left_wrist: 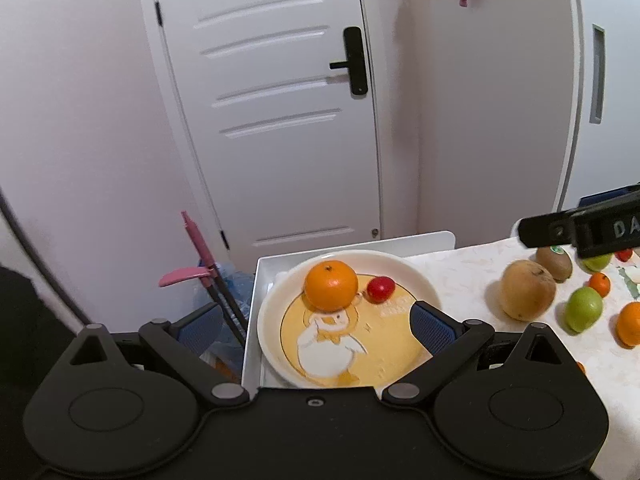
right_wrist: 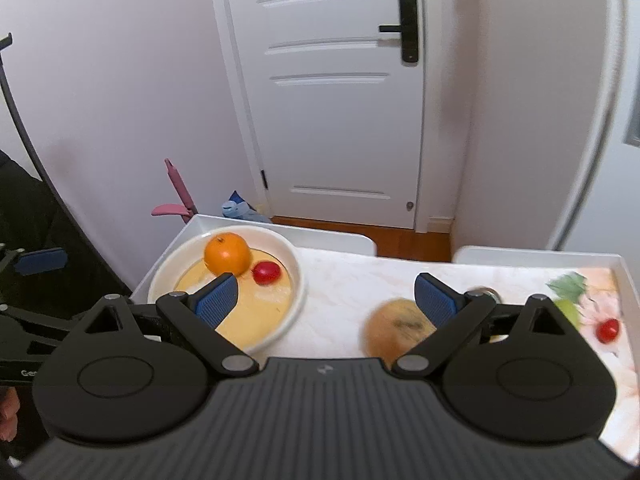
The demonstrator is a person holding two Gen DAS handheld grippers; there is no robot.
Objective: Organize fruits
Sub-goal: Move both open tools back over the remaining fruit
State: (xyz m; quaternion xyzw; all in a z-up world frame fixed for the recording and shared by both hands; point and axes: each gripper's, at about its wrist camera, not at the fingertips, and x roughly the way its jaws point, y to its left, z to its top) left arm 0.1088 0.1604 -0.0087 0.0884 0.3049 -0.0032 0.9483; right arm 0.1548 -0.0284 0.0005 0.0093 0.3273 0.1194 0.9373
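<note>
A white plate with a yellow duck picture (left_wrist: pixel 276 312) sits at the table's left end. On it are an orange (left_wrist: pixel 331 286) and a small red tomato (left_wrist: pixel 381 289). My left gripper (left_wrist: pixel 316 328) is open and empty, just above the plate's near side. To the right lie a brown pear (left_wrist: pixel 528 290), a kiwi (left_wrist: pixel 554 262), a green fruit (left_wrist: pixel 583 309) and small oranges (left_wrist: pixel 599 283). In the right wrist view my right gripper (right_wrist: pixel 326 300) is open and empty above the table between the plate (right_wrist: pixel 294 280) and the pear (right_wrist: pixel 394 330). A red tomato (right_wrist: pixel 608 330) lies at the right.
The plate rests in a white tray (left_wrist: pixel 256 300) at the table's left edge. A white door (left_wrist: pixel 280 100) and walls stand behind. A pink-handled broom (left_wrist: pixel 200 256) leans left of the table. A second tray rim (right_wrist: pixel 560 256) edges the far right of the table.
</note>
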